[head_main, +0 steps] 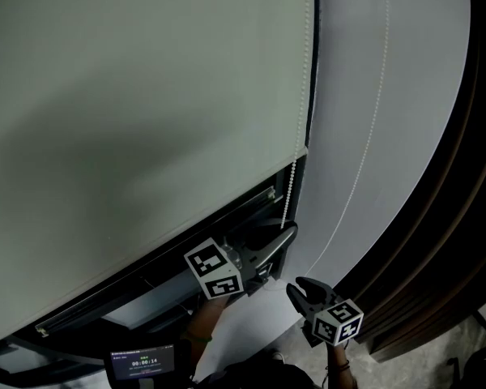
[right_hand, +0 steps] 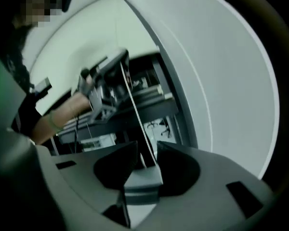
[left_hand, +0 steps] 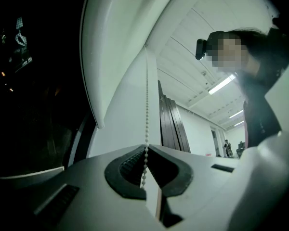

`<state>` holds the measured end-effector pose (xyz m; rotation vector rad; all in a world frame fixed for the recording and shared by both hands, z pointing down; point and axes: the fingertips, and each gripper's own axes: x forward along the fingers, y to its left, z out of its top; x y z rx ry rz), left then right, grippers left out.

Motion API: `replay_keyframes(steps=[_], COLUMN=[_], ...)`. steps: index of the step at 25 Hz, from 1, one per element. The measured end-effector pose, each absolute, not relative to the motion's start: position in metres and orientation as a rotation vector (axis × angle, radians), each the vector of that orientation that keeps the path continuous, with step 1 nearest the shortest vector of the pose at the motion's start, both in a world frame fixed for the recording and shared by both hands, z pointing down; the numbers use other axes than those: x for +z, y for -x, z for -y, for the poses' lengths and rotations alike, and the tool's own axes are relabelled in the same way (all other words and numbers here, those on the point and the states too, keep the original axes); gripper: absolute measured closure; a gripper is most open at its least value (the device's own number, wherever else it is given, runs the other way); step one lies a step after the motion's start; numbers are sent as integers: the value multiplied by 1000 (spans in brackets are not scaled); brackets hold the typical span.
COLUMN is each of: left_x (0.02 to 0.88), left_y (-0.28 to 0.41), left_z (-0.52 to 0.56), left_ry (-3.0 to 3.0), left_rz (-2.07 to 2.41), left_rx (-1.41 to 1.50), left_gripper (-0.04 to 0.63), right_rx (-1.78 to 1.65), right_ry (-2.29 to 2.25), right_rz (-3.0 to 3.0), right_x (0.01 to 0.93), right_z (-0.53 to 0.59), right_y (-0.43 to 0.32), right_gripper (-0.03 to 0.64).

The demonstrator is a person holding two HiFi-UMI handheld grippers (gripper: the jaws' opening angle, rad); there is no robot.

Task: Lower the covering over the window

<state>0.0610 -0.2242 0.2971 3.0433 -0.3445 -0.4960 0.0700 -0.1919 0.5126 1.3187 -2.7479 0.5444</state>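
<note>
A grey-green roller blind (head_main: 146,120) covers most of the window, and its bottom rail (head_main: 158,255) runs slantwise above a dark strip of glass. A white bead chain (head_main: 296,168) hangs down the blind's right edge. My left gripper (head_main: 289,233) is shut on this chain; in the left gripper view the beads (left_hand: 146,129) run up from the closed jaws of the left gripper (left_hand: 145,151). My right gripper (head_main: 301,288) is lower and to the right, open. In the right gripper view the chain (right_hand: 135,109) passes loose between the jaws of the right gripper (right_hand: 147,147) and leads up to the left gripper (right_hand: 103,85).
A second chain strand (head_main: 364,160) hangs against the white wall (head_main: 413,71). Dark wooden panels (head_main: 462,217) stand at the right. A small screen device (head_main: 142,363) sits at the bottom. A person (left_hand: 226,147) stands far off in the room.
</note>
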Motion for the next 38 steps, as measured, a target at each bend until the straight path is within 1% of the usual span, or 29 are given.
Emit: replay_keyframes(steps=[6,9,12,15,16,17,18,21,23,25,28,31,35,38], left_x=[298,303,306,317,321,326,329,327,319,308,288,266,253,250], left_y=[-59,-60,-62,-68,-70,-71,-72,-67,-58,-48,-36,-34,-44,-51], left_z=[224,223,221,217,216,215,214,215,218,220,218,212,203,204], left_ry=[-3032,-3015,-3005,-3044,-3058,-3068,-3074,-3075,-3068,-3052,-3047,-3075,-3116,-3132], left_rz=[345,335,318,325,328,327,322,374,464,526,556,543,526,560], left_rx=[-495,-496,-487,-394,-362,-339,-329,-355,-425,-506,-590,-632,-616,-597], left_gripper=[595,594,594,594,594,594,594,594,569,529,522,523,523,522], right_rx=[34,-131,-183,-204,-204,-203,-197,-148,-129,-116,-82,-19,234,362], right_ry=[-1268,-1189,-1151,-1147,-1162,-1183,-1203,-1260,-1323,-1373,-1392,-1411,-1409,-1389], right_rz=[2980,3073,3113,3111,3111,3110,3109,3121,3124,3136,3126,3007,2961,2871], right_x=[327,255,212,196,194,194,194,197,200,202,213,258,337,400], right_z=[202,211,224,233,235,236,236,238,240,238,233,236,233,227], right_y=[-72,-59,-44,-32,-31,-31,-32,-42,-54,-66,-74,-74,-74,-65], right_gripper=[508,508,508,509,515,574,600,603,603,603,603,603,603,603])
